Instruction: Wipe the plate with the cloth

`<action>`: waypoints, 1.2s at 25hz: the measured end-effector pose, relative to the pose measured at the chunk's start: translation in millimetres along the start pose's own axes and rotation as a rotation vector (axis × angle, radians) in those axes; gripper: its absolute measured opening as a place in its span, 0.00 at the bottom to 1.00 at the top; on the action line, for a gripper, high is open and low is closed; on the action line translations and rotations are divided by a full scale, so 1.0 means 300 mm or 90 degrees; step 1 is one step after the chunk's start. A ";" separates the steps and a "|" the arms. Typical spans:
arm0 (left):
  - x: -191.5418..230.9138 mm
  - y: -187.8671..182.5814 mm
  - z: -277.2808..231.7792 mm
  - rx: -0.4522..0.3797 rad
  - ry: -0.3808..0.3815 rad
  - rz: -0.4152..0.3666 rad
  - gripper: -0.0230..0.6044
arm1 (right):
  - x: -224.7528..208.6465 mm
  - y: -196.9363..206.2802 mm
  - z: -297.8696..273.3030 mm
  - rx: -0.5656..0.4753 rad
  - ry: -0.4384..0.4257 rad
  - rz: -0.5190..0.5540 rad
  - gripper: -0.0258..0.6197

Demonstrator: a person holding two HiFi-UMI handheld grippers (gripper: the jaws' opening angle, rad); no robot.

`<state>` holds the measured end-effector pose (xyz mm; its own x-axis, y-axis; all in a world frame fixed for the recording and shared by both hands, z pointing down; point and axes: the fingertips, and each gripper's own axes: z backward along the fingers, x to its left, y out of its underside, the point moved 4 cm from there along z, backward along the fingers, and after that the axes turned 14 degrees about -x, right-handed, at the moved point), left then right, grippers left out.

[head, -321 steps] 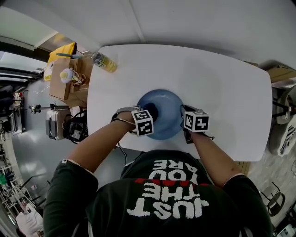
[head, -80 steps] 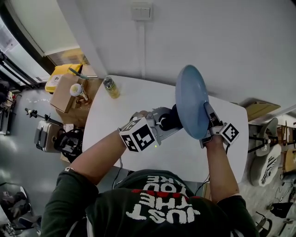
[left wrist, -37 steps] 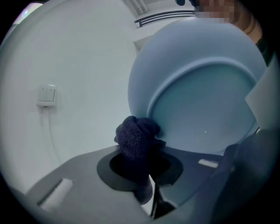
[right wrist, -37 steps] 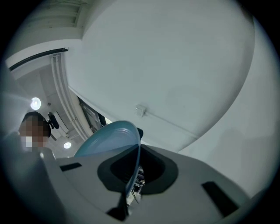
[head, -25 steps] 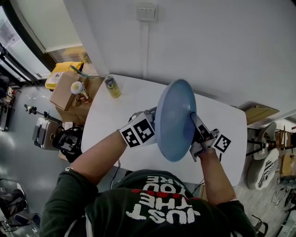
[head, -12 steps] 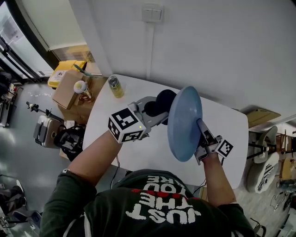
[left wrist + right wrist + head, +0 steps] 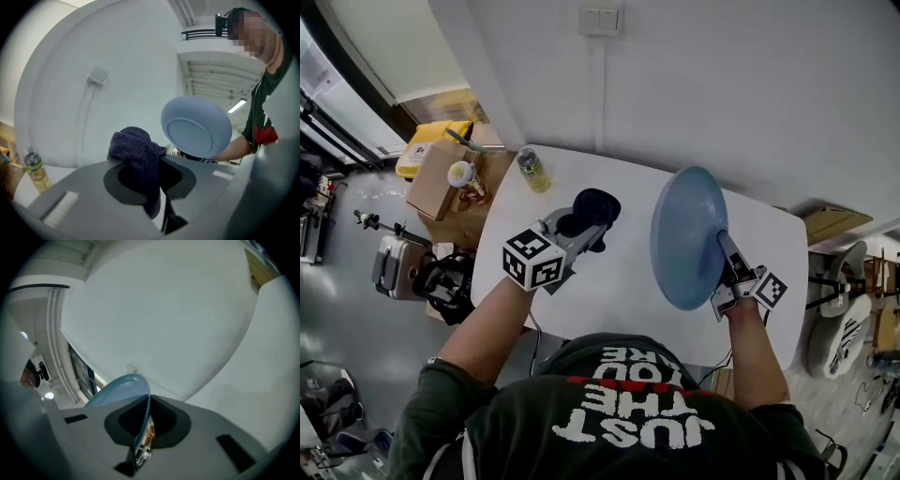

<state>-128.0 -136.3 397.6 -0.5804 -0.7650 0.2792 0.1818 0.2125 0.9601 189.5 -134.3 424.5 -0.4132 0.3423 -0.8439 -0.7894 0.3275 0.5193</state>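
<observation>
Your right gripper [image 7: 729, 258] pinches the plate [image 7: 684, 234] by its rim, upright above the table [image 7: 619, 281]. Your left gripper [image 7: 578, 225] clamps the cloth [image 7: 596, 204], well apart from it. Risk: hard wiping pressure could twist the plate loose.

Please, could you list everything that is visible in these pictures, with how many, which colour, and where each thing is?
white table: 1, white, under both grippers
round light-blue plate: 1, light blue, held on edge above the table's right part
dark navy terry cloth: 1, dark navy, bunched above the table's left part, apart from the plate
clear bottle of yellow liquid: 1, yellowish, table's far left corner
brown cardboard box: 1, brown, beside the table's left end
white wall switch: 1, white, wall behind the table
left gripper: 1, grey, shut on the cloth
right gripper: 1, grey, shut on the plate's rim
</observation>
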 end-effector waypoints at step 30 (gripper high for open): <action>-0.038 0.403 0.172 0.142 -0.065 0.080 0.12 | -0.629 0.196 0.236 0.178 0.392 0.335 0.06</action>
<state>-140.3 -70.6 511.2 -0.6438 -0.6614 0.3849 0.0841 0.4388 0.8946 253.1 -117.3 623.9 -0.9313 -0.0023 -0.3642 -0.3179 0.4930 0.8098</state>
